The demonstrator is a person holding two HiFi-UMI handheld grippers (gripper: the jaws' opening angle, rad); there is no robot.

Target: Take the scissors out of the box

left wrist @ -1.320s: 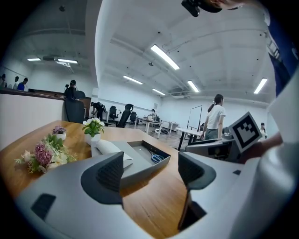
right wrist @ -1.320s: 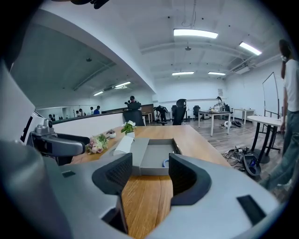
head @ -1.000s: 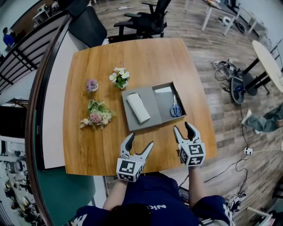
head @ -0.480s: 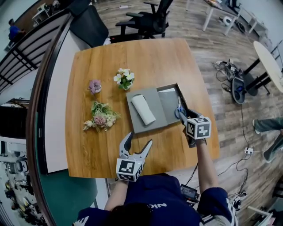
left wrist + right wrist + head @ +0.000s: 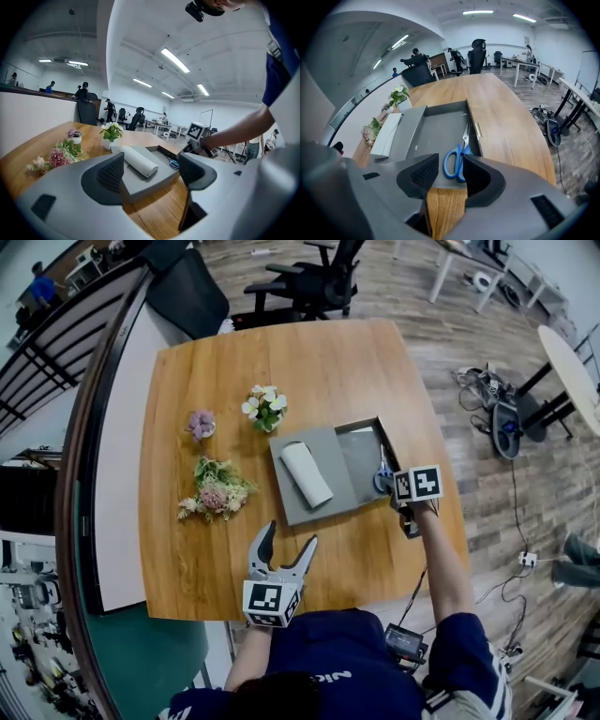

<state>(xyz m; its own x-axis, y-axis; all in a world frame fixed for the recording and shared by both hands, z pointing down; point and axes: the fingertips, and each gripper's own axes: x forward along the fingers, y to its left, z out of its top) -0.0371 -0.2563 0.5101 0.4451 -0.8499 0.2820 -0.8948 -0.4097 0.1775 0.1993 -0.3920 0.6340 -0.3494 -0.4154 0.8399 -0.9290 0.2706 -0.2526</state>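
Just been closing right gripper (image 5: 451, 165) jaws round the blue handles of the scissors (image 5: 462, 149) – half spread, pads not touching. Lying in the box (image 5: 436, 126), blades pointing away from the jaws. Left gripper (image 5: 152, 165) jaws wide apart, nothing between – box beyond the tips.

table (image 5: 319, 362): wood, squarish with rounded corners, stands on a plank floor.
box (image 5: 361, 463): grey, open, shallow, right of centre, its right wall near the table's right edge.
lid (image 5: 292, 506): grey, lying flat on the wood, joined to the box's left side.
white flowers (image 5: 264, 407): small pot, upright, just beyond the lid's far left corner.
purple flower (image 5: 201, 424): small pot, upright, left of the white flowers.
bouquet (image 5: 214, 491): pink and green, on its side, left of the lid, nearer than both pots.
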